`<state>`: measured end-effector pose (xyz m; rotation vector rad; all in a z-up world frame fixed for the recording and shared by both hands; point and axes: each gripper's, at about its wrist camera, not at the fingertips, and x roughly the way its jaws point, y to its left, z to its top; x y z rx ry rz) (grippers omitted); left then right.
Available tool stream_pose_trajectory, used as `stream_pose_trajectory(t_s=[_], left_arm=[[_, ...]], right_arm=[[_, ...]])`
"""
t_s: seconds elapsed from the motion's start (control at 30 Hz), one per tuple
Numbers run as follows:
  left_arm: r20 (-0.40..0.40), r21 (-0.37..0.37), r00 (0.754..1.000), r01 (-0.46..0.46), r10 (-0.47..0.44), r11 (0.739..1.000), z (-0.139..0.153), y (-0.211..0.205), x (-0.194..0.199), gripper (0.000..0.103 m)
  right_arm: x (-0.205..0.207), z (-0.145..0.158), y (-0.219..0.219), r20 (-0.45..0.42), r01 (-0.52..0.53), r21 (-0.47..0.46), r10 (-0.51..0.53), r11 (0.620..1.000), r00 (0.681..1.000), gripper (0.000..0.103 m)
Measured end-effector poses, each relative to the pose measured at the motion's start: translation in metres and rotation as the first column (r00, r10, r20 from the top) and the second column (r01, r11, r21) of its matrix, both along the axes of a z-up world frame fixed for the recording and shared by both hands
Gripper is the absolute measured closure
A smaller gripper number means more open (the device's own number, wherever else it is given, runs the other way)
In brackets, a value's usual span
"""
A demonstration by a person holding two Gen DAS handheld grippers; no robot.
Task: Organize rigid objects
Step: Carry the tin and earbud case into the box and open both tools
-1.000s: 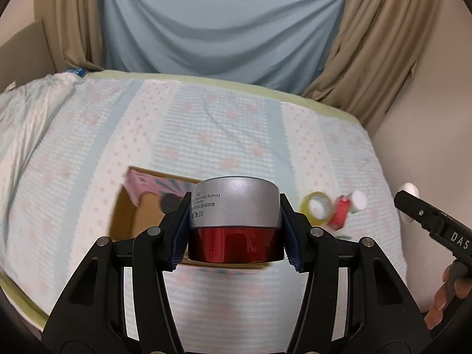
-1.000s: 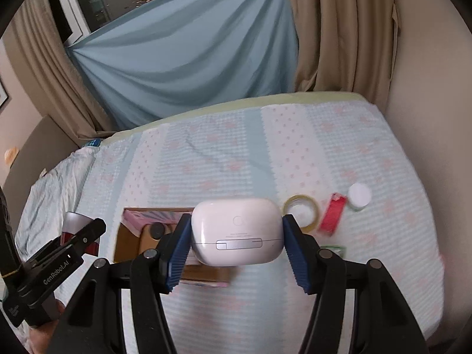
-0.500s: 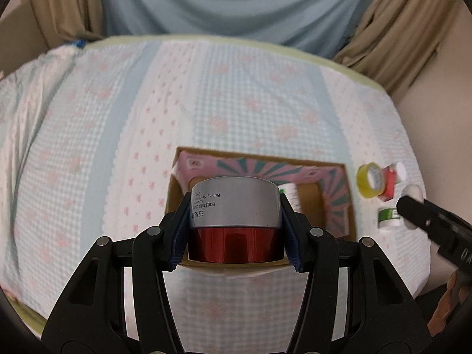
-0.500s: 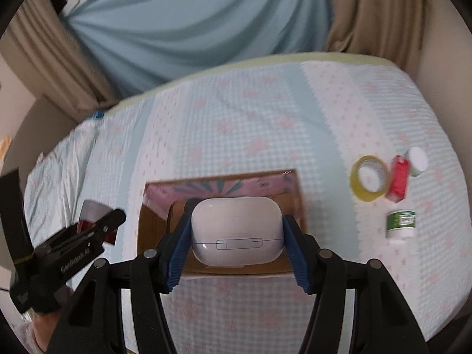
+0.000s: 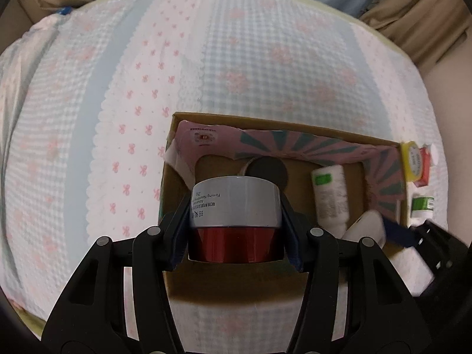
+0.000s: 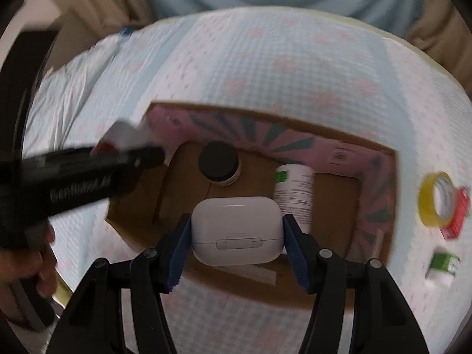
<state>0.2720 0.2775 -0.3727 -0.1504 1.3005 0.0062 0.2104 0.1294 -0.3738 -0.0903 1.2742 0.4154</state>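
A box [image 5: 295, 292] is sitting on the bed [image 5: 206, 59], holding a bottle [image 5: 330, 197] and a jar [image 5: 267, 171]; a tape roll [image 5: 410, 160] is lying just right of it.

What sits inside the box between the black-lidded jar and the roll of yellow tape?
A white bottle with a green label lies in the box between the jar and the tape, plainest in the right wrist view.

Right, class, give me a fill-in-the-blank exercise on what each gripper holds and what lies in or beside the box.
1. The left gripper is shut on a silver and ____ jar.
2. The right gripper is shut on a ____ earbud case.
3. The black-lidded jar sits ____ the cardboard box.
4. The tape roll beside the box is ____.

Missing words: red; white; inside; yellow
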Motion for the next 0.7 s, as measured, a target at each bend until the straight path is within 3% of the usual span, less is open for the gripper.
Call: stream_pose_trajectory(t_s=[0.23, 0.6, 0.63, 0.67, 0.7], left_arm=[[-0.048, 0.018, 0.999, 0.0, 0.001, 1.0, -0.03, 0.003, 0.024, 0.053], [-0.083, 0.058, 0.995, 0.066, -0.061, 0.996, -0.042, -0.002, 0.034, 0.052], [-0.081, 0.053, 0.994, 0.073, -0.069, 0.996, -0.041, -0.003, 0.034, 0.037], [-0.054, 0.042, 0.995, 0.082, -0.08, 0.996, -0.036, -0.003, 0.033, 0.026], [-0.03, 0.026, 0.996, 0.089, -0.088, 0.996, -0.031, -0.004, 0.032, 0.008]], right_arm=[[0.008, -0.039, 0.017, -0.036, -0.091, -0.013, 0.091, 0.996, 0.995, 0.047], [0.006, -0.057, 0.031, -0.058, -0.157, -0.008, 0.157, 0.987, 0.986, 0.047], [0.005, -0.058, 0.031, -0.056, -0.151, 0.0, 0.151, 0.989, 0.987, 0.047], [0.004, -0.058, 0.03, -0.056, -0.14, 0.011, 0.14, 0.99, 0.988, 0.039], [0.004, -0.058, 0.029, -0.053, -0.127, 0.022, 0.128, 0.992, 0.99, 0.029]])
